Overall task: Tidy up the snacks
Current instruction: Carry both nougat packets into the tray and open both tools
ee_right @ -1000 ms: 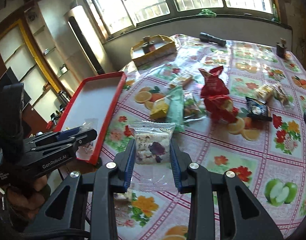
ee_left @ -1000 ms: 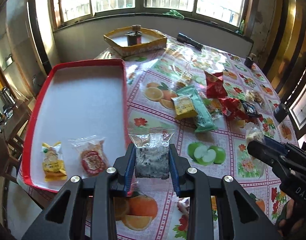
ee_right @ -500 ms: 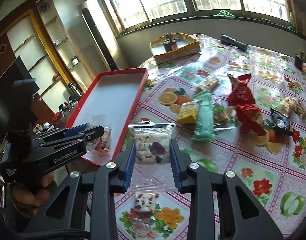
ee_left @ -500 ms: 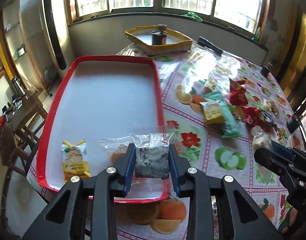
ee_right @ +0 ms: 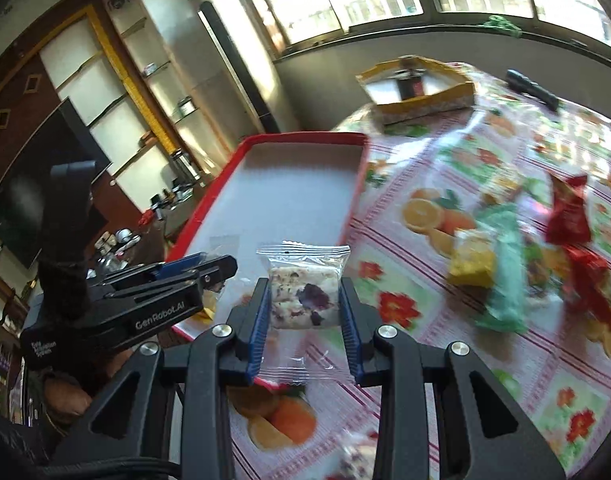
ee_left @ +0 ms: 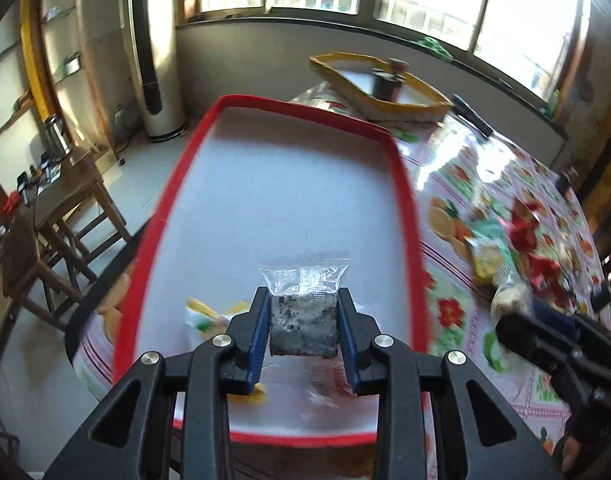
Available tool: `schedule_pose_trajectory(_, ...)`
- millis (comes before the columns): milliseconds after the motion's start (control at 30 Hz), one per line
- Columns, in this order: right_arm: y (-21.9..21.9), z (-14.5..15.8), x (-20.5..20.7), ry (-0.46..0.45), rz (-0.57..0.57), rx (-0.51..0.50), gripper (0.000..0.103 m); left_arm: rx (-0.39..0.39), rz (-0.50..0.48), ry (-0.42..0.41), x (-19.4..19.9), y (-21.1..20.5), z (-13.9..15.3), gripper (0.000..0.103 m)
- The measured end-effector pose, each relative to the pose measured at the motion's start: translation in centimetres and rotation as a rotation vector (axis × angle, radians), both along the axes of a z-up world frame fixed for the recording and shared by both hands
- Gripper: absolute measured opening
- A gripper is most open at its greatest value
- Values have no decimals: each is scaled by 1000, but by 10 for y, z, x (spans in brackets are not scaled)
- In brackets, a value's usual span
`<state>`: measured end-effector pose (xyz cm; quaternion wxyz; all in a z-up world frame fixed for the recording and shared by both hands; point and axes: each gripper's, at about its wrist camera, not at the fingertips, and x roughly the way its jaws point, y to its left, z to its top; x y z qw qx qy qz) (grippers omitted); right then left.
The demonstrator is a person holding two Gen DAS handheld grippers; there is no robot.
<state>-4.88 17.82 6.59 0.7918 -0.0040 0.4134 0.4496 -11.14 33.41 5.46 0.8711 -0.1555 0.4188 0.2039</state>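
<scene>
My left gripper (ee_left: 304,322) is shut on a clear-wrapped dark grey snack bar (ee_left: 303,330) and holds it over the near end of the red-rimmed white tray (ee_left: 289,200). A yellow wrapped snack (ee_left: 209,316) lies in the tray under the fingers. My right gripper (ee_right: 304,308) is shut on a clear-wrapped white nougat with purple pieces (ee_right: 303,298), above the table by the tray's near right corner (ee_right: 357,184). The left gripper also shows in the right wrist view (ee_right: 221,270), the right gripper in the left wrist view (ee_left: 509,326).
Loose snacks lie on the fruit-print tablecloth: a yellow pack (ee_right: 471,258), a green pack (ee_right: 501,264), red bags (ee_right: 569,208). A yellow box (ee_right: 417,92) and a black flashlight (ee_right: 531,88) stand at the far end. Wooden chairs (ee_left: 57,240) stand left of the table.
My left gripper has moved left with the dark bar, from beside the tray to over its near end. My right gripper has moved left toward the tray with the nougat.
</scene>
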Motion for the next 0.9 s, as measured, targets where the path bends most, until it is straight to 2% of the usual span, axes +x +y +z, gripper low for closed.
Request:
schedule_pose_trajectory(167,50,-15,6,6,80,-30,35,-8,40,7,10,35,-3,31)
schedule_pose_trajectory(300,79,-31,15,4,99,-73,35,-2,46,22,23,45,-10,31)
schedule_pose_trajectory(467,94,-45,29,20,97,-99,35,-15,58,74,36,54,-28,31)
schedule_pose_trajectory(633,103,-54,33,32,116,-122,35,13,63,76,34,51,-29,32)
schedule_pose_trajectory(767,105,-58,33,33,121,-134,37,10,66,79,33,51,-27,37)
schedule_pose_trajectory(833,102,-55,34,23,113,-129,37,0,66,72,31,52,-25,41)
schedule_pose_trajectory(900,93,-49,33,15,96,-112,39,-8,73,54,28,52,-20,51)
